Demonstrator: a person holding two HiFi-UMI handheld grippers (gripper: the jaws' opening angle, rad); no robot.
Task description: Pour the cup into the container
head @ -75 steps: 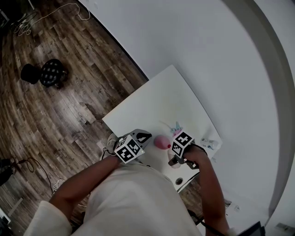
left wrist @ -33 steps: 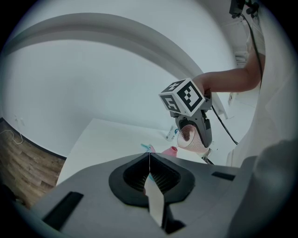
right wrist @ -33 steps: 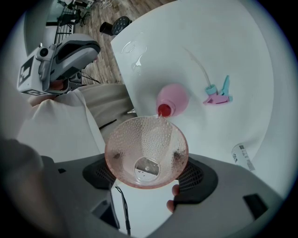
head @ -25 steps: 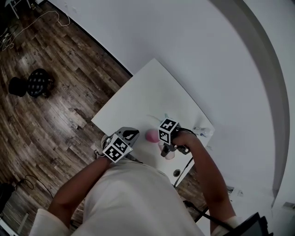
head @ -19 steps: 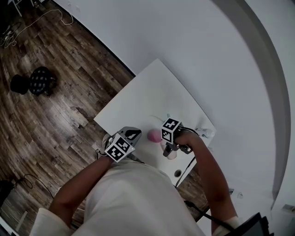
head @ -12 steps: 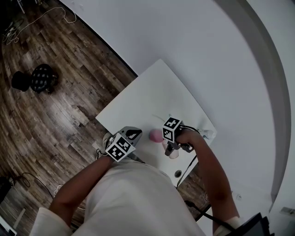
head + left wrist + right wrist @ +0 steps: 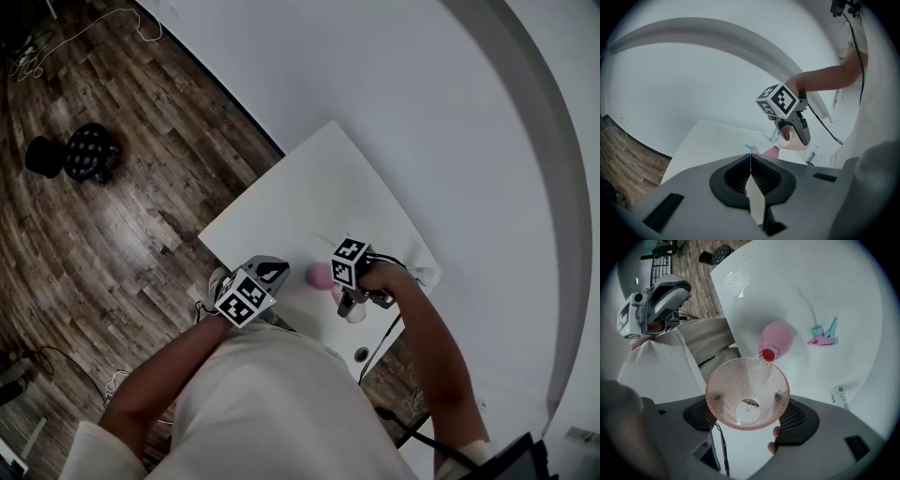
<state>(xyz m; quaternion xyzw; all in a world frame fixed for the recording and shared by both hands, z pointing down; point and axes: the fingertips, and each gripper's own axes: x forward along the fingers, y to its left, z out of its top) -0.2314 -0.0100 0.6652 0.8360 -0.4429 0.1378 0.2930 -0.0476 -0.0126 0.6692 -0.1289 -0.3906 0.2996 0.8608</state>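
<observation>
Few droplets (image 7: 749, 404) lie in the tipped cup (image 7: 740, 380) gripped by right tongs (image 7: 749, 417) near pink container (image 7: 778, 337); left tongs (image 7: 751, 174) clenched.

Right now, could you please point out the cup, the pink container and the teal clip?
cup (image 7: 747, 387): right gripper view, on its inner wall.
pink container (image 7: 778, 337): right gripper view, on its body.
teal clip (image 7: 832, 328): right gripper view, on its raised teal arm.
</observation>
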